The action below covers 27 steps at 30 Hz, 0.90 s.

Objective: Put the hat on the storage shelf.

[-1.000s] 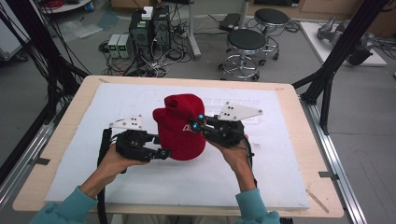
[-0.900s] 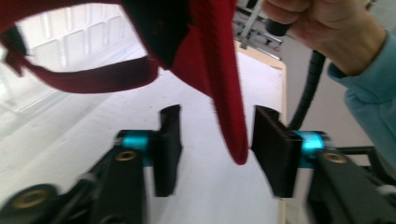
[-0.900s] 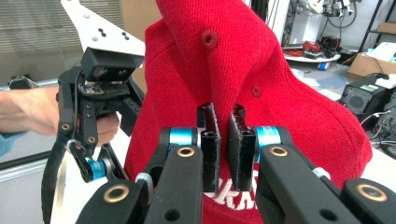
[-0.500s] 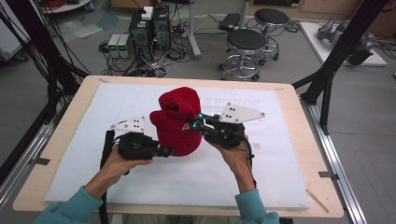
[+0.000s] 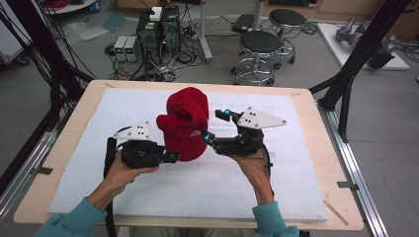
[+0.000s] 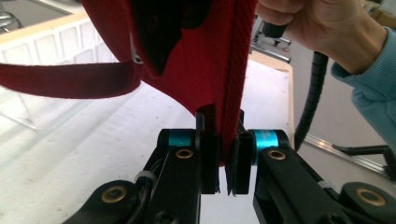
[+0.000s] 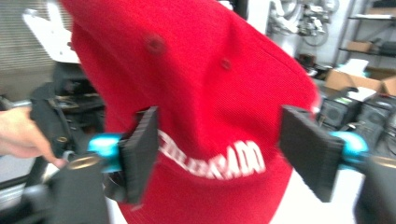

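Note:
A red cap with white lettering on its front hangs upright above the white mat. My left gripper is at the cap's lower left. In the left gripper view its jaws are shut on the cap's stitched edge, and a strap hangs off to the left. My right gripper is at the cap's right side. Its jaws have just been opening. In the right gripper view they stand wide apart, with the cap's front between the pads, which do not press on it.
The mat covers most of a wooden table. Beyond the far edge stand two stools and computer boxes with cables. Black frame posts rise at both sides. The person's other hand is close behind the cap.
The right gripper's jaws have spread apart and let go of the cap. The left jaws have closed on the cap's edge. The cap stands taller than a second ago.

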Tool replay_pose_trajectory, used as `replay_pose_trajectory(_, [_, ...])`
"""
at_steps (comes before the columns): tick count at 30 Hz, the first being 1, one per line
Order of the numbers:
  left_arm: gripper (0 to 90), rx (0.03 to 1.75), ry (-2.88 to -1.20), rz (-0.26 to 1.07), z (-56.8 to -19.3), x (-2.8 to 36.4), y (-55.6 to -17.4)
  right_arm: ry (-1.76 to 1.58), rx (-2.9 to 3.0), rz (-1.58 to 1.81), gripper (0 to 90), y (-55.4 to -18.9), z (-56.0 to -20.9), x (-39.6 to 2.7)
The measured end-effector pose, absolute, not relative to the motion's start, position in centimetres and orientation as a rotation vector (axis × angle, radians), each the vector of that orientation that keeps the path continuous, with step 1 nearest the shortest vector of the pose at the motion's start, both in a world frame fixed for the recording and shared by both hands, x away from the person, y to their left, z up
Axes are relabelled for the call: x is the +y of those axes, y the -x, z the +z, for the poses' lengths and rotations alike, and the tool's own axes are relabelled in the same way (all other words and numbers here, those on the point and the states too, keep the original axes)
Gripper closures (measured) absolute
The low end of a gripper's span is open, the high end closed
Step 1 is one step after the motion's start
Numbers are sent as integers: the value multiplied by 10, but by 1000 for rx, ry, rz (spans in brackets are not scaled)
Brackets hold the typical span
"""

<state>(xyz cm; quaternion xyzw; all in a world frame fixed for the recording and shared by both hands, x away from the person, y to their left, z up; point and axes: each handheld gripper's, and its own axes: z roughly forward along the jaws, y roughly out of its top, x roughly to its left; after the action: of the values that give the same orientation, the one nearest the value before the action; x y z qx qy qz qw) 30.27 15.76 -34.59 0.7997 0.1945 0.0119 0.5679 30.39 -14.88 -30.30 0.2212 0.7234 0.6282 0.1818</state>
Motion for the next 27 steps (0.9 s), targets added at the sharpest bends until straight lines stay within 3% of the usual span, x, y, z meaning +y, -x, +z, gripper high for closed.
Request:
replay_pose_trajectory(1, [853, 457, -1879, 28, -346, 158, -303, -624, 2042, 1773, 200, -304, -303, -149])
replay_pose_trajectory(3, [853, 468, -1875, 77, -340, 158, -305, -677, 2012, 1734, 104, -302, -304, -154])
replay_pose_trajectory(5, [853, 478, -1871, 108, -334, 158, -308, -685, 2016, 1707, 98, -300, -306, -160])
replay_pose_trajectory(7, [853, 483, -1868, 155, -328, 157, -311, -715, 2012, 1663, 4, -298, -308, -167])
replay_pose_trajectory(20, [852, 531, -1876, 398, -305, 137, -347, -872, 1983, 1519, 4, -273, -337, -231])
replay_pose_trajectory(27, [853, 560, -1868, 447, -307, 126, -368, -980, 1913, 1499, 5, -262, -362, -266])
